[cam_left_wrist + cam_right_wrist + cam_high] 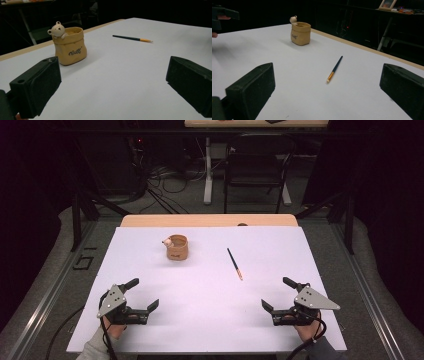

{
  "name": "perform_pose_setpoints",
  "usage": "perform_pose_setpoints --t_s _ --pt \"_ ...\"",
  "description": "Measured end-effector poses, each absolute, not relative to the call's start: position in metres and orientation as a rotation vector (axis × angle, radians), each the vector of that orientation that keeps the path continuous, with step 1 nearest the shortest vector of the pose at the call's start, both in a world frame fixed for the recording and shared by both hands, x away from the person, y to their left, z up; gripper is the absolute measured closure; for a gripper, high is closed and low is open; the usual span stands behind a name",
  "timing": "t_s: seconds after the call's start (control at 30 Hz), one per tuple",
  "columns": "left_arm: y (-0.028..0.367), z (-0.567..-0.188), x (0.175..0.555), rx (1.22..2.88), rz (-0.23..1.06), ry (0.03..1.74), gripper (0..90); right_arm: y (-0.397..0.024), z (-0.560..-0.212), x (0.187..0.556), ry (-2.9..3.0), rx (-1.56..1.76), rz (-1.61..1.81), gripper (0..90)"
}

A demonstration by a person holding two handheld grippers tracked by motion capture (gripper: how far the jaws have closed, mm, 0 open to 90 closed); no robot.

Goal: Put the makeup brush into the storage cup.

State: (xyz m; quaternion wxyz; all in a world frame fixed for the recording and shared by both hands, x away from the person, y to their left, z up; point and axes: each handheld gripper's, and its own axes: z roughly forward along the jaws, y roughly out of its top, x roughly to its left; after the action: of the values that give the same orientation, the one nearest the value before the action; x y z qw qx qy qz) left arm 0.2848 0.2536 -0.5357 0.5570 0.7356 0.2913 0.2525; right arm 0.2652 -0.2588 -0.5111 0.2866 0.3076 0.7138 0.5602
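Observation:
A tan sack-shaped pot [177, 247] [70, 46] [300, 33] with a small bear figure on its rim stands upright on the far left part of the white table top [210, 285]. A dark brush [234, 263] [132, 38] [334, 69] with a gold ferrule lies flat to the right of the pot. My left gripper [142, 295] [112, 85] rests near the front left, open and empty. My right gripper [277, 292] [327, 90] rests near the front right, open and empty. Both point toward the table's middle.
A wooden table edge [210, 220] runs behind the white sheet. Beyond it stand a dark chair [257, 170], white table legs [208, 170] and loose cables on the floor. Metal rails [45, 290] flank the table.

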Motion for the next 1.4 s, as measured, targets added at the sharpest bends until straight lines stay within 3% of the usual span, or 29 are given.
perform_pose_setpoints --t_s 0.67,1.4 --pt "0.252 -0.536 0.286 1.733 0.599 0.682 0.0 -0.255 -0.511 0.271 1.934 0.812 1.496 0.0" --pt "0.252 -0.536 0.287 1.734 0.600 0.683 0.0 -0.240 -0.517 0.312 1.951 0.818 1.506 0.0"
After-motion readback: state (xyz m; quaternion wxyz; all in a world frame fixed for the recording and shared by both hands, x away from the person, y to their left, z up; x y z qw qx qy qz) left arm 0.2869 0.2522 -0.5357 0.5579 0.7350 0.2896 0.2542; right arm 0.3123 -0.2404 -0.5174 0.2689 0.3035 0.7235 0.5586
